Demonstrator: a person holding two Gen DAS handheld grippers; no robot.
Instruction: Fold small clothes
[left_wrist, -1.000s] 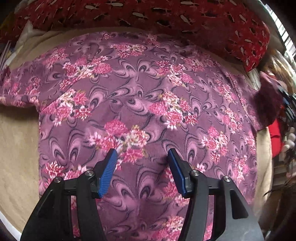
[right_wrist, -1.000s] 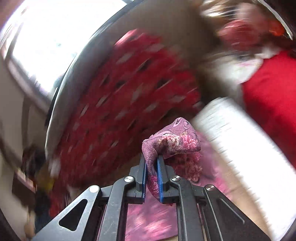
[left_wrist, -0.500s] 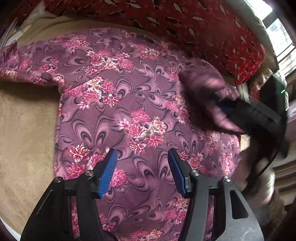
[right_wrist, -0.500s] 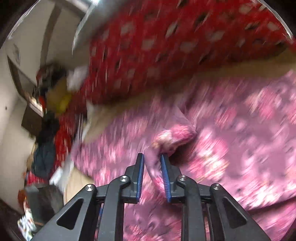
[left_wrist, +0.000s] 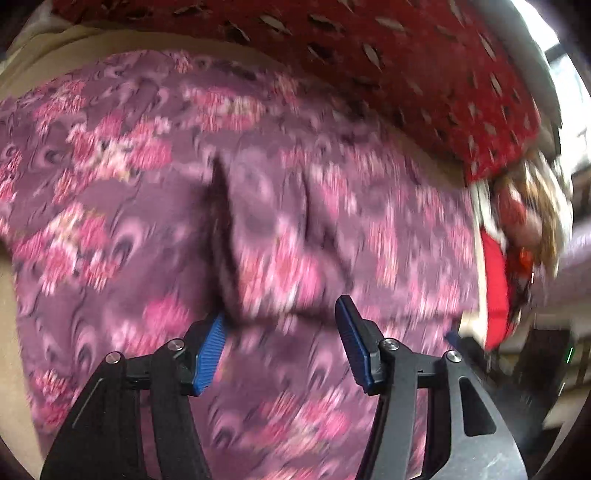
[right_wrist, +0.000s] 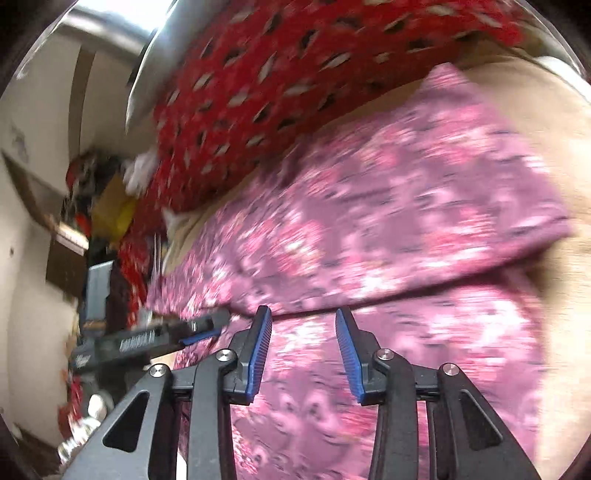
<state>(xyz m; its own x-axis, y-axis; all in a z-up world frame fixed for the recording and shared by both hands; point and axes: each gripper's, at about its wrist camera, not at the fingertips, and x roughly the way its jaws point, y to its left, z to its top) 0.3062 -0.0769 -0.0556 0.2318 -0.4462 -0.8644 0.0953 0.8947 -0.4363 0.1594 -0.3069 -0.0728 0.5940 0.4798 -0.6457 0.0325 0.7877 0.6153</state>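
A purple garment with pink flowers (left_wrist: 122, 206) lies spread on a beige surface; one sleeve (left_wrist: 280, 236) lies folded over its body. It also fills the right wrist view (right_wrist: 388, 221), where the folded sleeve edge runs just past the fingertips. My left gripper (left_wrist: 277, 339) is open and empty just above the garment, at the lower end of the folded sleeve. My right gripper (right_wrist: 303, 343) is open and empty above the garment. The left gripper also shows in the right wrist view (right_wrist: 155, 339) at the left. Both views are motion-blurred.
A red patterned cushion (left_wrist: 406, 74) lies along the far edge of the beige surface (left_wrist: 11, 362); it shows in the right wrist view (right_wrist: 258, 92) too. Cluttered shelves and red items (left_wrist: 498, 266) stand at the right side. More clutter (right_wrist: 103, 206) sits at the left in the right wrist view.
My right gripper carried the sleeve across the garment, opened and let it go; the sleeve now lies folded over the body. My left gripper moved toward the folded sleeve, staying open.
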